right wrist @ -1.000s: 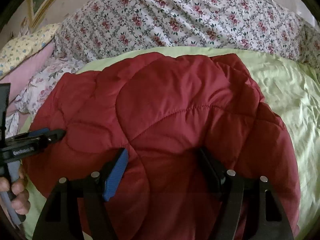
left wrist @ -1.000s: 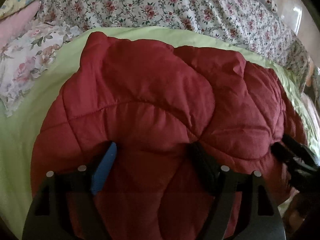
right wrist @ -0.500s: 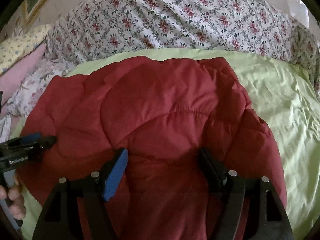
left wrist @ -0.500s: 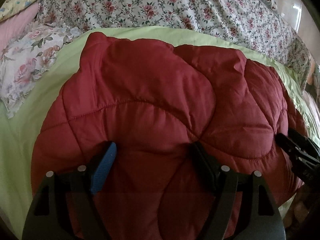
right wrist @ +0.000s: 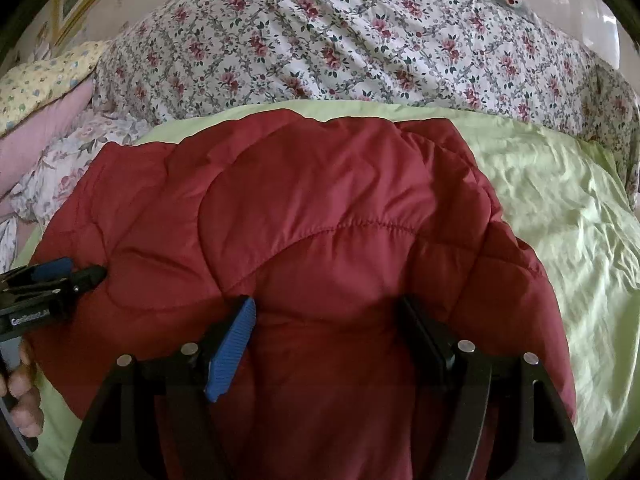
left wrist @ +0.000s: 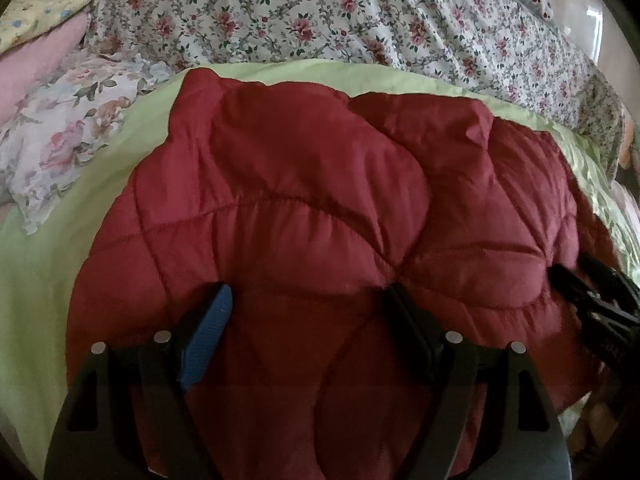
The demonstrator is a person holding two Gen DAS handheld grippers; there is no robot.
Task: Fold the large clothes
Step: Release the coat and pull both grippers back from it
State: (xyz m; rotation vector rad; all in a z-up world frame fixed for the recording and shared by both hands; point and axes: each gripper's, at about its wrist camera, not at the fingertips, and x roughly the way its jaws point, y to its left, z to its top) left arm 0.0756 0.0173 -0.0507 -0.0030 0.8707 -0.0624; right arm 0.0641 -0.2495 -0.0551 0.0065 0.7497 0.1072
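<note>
A dark red quilted jacket point(left wrist: 320, 208) lies folded on a light green sheet point(left wrist: 60, 248); it also shows in the right wrist view point(right wrist: 328, 216). My left gripper point(left wrist: 308, 304) is open, its fingers spread wide over the jacket's near part. My right gripper point(right wrist: 324, 312) is open too, spread over the jacket's near right part. The right gripper shows at the right edge of the left wrist view point(left wrist: 592, 292); the left gripper shows at the left edge of the right wrist view point(right wrist: 56, 280), held by a hand.
A floral duvet point(right wrist: 360, 44) is heaped behind the jacket. Floral and pink pillows point(left wrist: 52, 128) lie at the far left. The green sheet point(right wrist: 568, 208) extends to the right of the jacket.
Both grippers have stayed open over the jacket. The right gripper has drawn slightly back and to the right; the jacket has barely shifted.
</note>
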